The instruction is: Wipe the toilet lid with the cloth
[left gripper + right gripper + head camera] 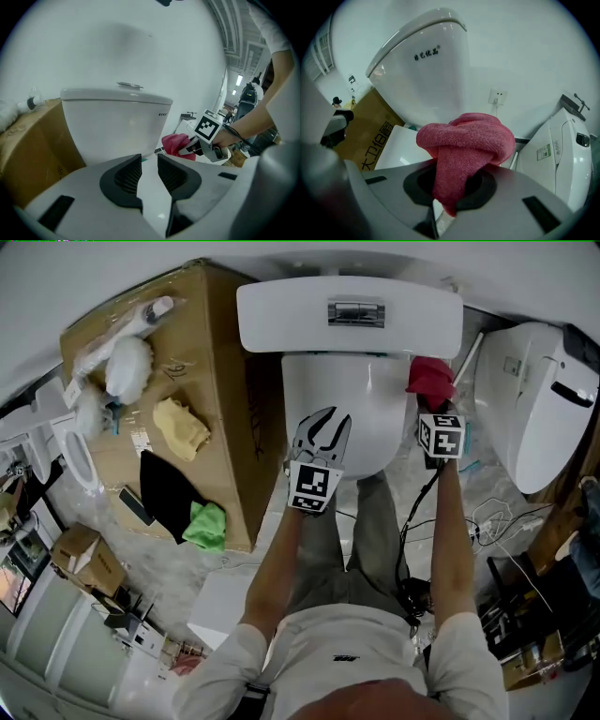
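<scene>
The white toilet lid (361,395) lies closed below the tank (349,313). My left gripper (322,427) hovers over the lid's front left part, its jaws a narrow gap apart with nothing between them; in the left gripper view (149,161) the lid shows through the gap. My right gripper (434,401) is at the lid's right rear edge, shut on a bunched red cloth (430,377). The right gripper view shows the cloth (464,136) bulging out over the jaws (450,187), with the lid (401,145) to the left. The left gripper view also shows the cloth (176,143).
A big cardboard box (225,343) stands left of the toilet, bearing a yellow cloth (180,427), a black cloth (167,493), a green cloth (206,526) and a white brush (127,362). A second toilet (539,399) stands at the right. Cables (487,521) lie on the floor.
</scene>
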Motion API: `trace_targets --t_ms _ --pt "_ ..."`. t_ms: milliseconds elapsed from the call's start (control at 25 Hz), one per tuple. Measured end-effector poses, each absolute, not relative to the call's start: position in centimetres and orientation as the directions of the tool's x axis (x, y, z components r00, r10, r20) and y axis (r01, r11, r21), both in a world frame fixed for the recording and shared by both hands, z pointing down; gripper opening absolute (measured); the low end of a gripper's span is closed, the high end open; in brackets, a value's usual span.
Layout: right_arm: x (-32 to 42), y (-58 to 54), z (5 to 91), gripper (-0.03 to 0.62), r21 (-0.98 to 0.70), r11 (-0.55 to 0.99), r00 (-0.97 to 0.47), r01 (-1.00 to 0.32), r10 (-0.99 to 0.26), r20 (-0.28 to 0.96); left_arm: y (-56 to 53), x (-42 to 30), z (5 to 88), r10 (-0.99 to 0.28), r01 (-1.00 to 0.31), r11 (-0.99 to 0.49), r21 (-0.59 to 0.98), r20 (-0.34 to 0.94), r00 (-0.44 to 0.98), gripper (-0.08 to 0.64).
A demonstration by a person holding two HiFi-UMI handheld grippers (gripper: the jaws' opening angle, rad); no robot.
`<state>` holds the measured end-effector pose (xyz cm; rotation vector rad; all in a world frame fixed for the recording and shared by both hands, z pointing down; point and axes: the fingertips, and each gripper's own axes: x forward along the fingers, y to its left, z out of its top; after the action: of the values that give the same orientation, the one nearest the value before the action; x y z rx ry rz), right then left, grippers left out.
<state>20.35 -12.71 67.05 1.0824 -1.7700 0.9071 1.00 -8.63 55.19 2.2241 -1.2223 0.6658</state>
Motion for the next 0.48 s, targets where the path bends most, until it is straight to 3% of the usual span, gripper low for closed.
trace_targets --t_ms 480 --pt "20.7 -14.7 72.7 0.066 -0.110 0.366 -0.227 -0.924 -0.296 0.928 -9.0 -0.6 59.7 -0.615 -0.868 -0.448 0.212 0.632 0.472 0.120"
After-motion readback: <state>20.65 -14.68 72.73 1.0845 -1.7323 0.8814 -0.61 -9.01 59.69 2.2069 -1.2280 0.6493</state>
